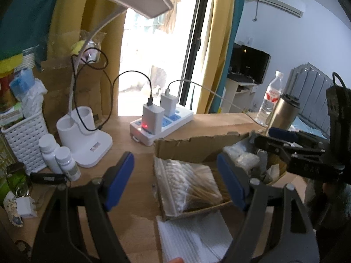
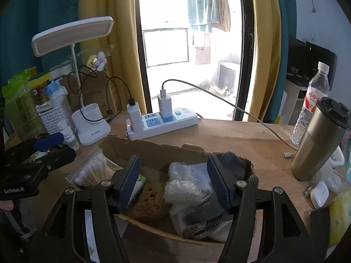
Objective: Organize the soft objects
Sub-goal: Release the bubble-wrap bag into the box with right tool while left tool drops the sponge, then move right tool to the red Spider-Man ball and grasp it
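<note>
The right hand-held gripper [image 2: 173, 180] hangs wide and empty over the near rim of the torn cardboard box [image 2: 153, 151], its blue pads straddling the soft things packed inside. Straight ahead of it, in the lower middle of the right wrist view, lie a white bubble-wrap bundle [image 2: 186, 182], a brown sponge [image 2: 151, 199] to its left, and a grey sock with dotted sole [image 2: 204, 223] curling from behind the right pad toward the bottom of the frame. The bundle's long axis runs away from the camera, roughly in line with the fingers, so the pads already sit on either side of it.

The left hand-held gripper [image 1: 175, 182] is also wide and holds nothing. In its own view the bag of cotton swabs [image 1: 186, 186] lies just ahead between the fingers, in the box's left part, swab sticks running from upper left to lower right of the frame. A white ridged sheet [image 1: 190, 236] lies on the worktop [image 1: 136, 188] below the box.

The right gripper looks the nearer to the bundle and sock; the left to the swabs. Room is tight: the box's ragged back wall rises just beyond, the steel tumbler [image 2: 318, 140] stands at right, the power strip [image 2: 162, 122] behind. Lifting straight up seems the freest path.
</note>
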`<action>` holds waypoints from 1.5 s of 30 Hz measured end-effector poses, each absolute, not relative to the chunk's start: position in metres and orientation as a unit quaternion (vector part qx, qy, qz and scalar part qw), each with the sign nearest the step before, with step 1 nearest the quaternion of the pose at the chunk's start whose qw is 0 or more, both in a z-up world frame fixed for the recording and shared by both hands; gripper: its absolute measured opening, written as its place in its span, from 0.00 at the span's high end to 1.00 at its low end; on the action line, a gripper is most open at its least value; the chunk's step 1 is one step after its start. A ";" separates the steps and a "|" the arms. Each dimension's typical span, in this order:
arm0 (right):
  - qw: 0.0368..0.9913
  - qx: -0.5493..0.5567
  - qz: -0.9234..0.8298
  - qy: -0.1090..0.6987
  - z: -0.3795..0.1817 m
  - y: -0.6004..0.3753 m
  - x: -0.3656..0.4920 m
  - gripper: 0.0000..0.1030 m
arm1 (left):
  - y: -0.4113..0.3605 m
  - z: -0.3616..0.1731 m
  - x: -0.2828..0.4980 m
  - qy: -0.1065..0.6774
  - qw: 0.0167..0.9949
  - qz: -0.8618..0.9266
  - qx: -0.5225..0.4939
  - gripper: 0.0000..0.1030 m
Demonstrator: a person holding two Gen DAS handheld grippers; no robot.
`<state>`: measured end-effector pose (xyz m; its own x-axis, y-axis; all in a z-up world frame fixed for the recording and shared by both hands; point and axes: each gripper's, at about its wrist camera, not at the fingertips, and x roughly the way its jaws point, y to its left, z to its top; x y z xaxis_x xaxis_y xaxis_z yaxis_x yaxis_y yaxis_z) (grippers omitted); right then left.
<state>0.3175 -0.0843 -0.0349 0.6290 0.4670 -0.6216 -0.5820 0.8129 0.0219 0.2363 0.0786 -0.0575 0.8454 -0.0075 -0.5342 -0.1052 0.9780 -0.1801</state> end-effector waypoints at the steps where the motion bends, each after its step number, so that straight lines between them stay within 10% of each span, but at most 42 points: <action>1: 0.898 -0.091 0.293 0.315 -0.033 -0.085 0.314 0.36 | 0.078 -0.056 0.234 0.275 0.956 0.026 -0.102 0.23; 45: 0.891 -0.095 0.305 0.323 -0.043 -0.107 0.187 0.36 | 0.051 -0.062 0.127 0.262 0.959 0.018 -0.105 0.14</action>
<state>0.1868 -0.1065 -0.0430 0.6052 0.4825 -0.6332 -0.6050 0.7957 0.0281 0.1273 0.0512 -0.0617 0.8619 -0.0207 -0.5067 -0.0898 0.9772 -0.1925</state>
